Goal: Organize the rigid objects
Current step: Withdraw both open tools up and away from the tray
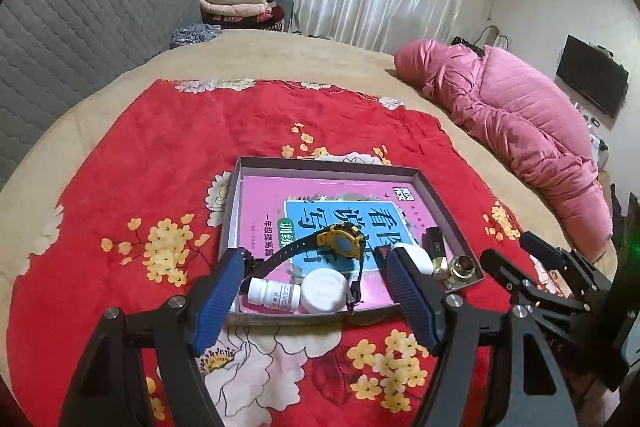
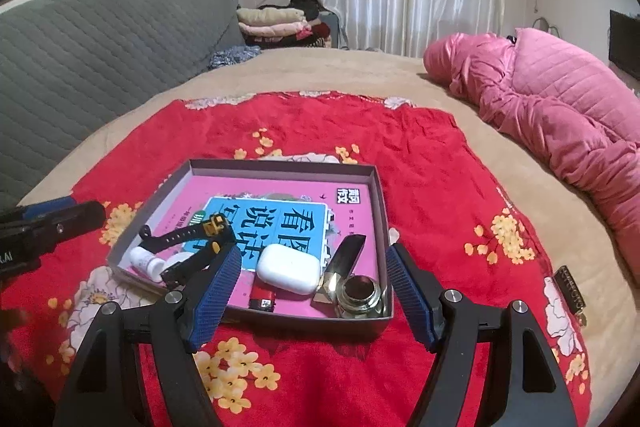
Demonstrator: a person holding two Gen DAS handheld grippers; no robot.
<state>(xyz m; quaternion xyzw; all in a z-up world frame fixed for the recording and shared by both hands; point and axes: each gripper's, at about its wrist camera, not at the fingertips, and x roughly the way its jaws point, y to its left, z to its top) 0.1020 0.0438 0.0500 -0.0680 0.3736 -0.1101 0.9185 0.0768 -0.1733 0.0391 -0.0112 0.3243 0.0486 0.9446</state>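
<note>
A shallow grey box point(image 1: 440, 199) point(image 2: 382, 203) lies on a red flowered cloth point(image 1: 140, 155) point(image 2: 432, 163). In it are a pink book point(image 1: 272, 199) point(image 2: 248, 191), a yellow-and-black watch point(image 1: 340, 245) point(image 2: 188, 237), a white pill bottle point(image 1: 274, 293) point(image 2: 145, 263), a round white jar point(image 1: 324, 291), a white earbud case point(image 2: 289, 267), a red lighter point(image 2: 262, 298), a black flat object point(image 2: 350, 251) and a brass fitting point(image 2: 360, 293). My left gripper point(image 1: 316, 303) is open and empty above the box's near edge. My right gripper point(image 2: 312, 301) is open and empty there too.
The cloth lies on a beige bed point(image 1: 280, 55) point(image 2: 340, 71). A pink quilted jacket point(image 1: 520, 123) point(image 2: 560, 103) lies at the right. A grey padded headboard point(image 1: 80, 27) point(image 2: 100, 43) is on the left. Folded clothes point(image 1: 236, 5) point(image 2: 276, 23) are stacked behind.
</note>
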